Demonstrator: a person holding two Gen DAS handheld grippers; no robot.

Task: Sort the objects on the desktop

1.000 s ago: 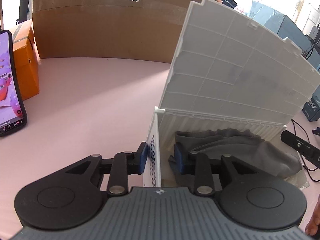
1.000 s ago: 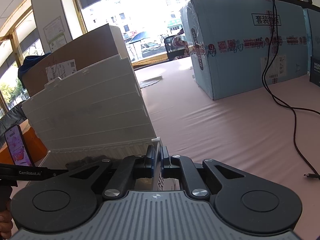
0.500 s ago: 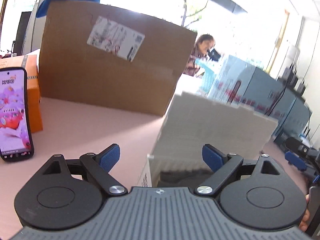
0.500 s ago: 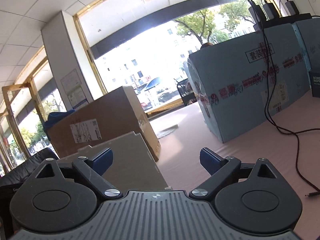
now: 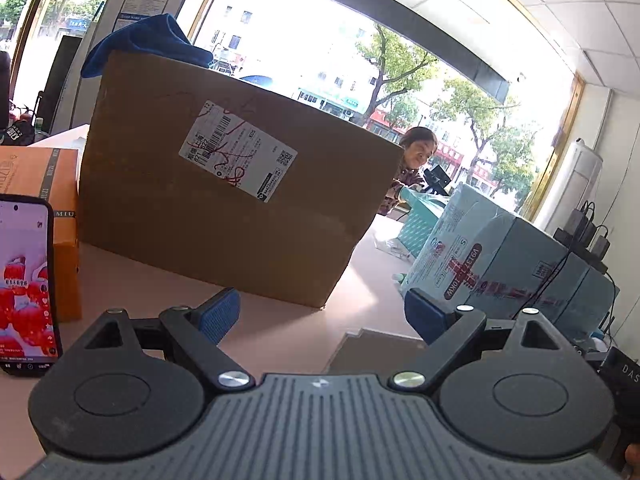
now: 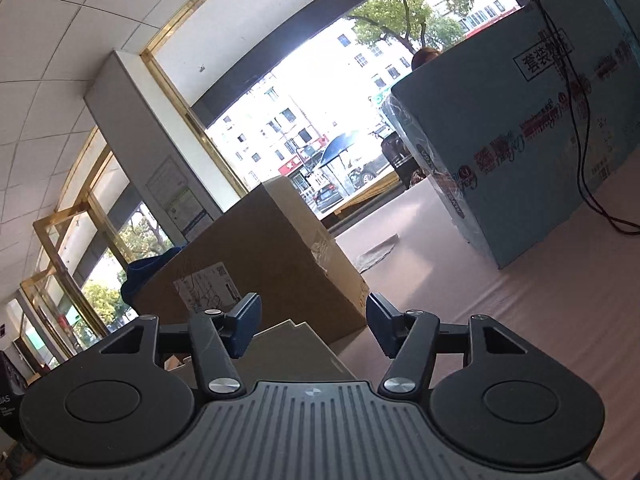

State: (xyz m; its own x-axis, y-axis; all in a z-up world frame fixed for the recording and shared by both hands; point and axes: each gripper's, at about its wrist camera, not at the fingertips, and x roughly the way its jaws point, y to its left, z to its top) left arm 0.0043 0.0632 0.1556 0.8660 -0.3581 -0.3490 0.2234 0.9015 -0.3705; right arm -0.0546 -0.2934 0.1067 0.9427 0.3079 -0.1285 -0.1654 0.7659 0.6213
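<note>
My left gripper (image 5: pixel 322 314) stands open with nothing between its blue pads, raised and tilted up above the pink table (image 5: pixel 132 276). Just below it only the top edge of the white storage box lid (image 5: pixel 372 350) shows. My right gripper (image 6: pixel 314 326) is also open and empty, pointing upward. The same lid (image 6: pixel 288 350) shows dimly between and below its fingers. The box's contents are hidden in both views.
A large brown cardboard box (image 5: pixel 224 200) with a blue cloth (image 5: pixel 148 42) on top stands behind. An orange box (image 5: pixel 44 184) and a lit phone (image 5: pixel 24 284) are at left. Light-blue cartons (image 5: pixel 500 264) with cables stand at right; a person (image 5: pixel 416 164) sits beyond.
Both grippers let go of the white box's walls, opened wide, and rose and tilted upward. The box has dropped almost out of both views.
</note>
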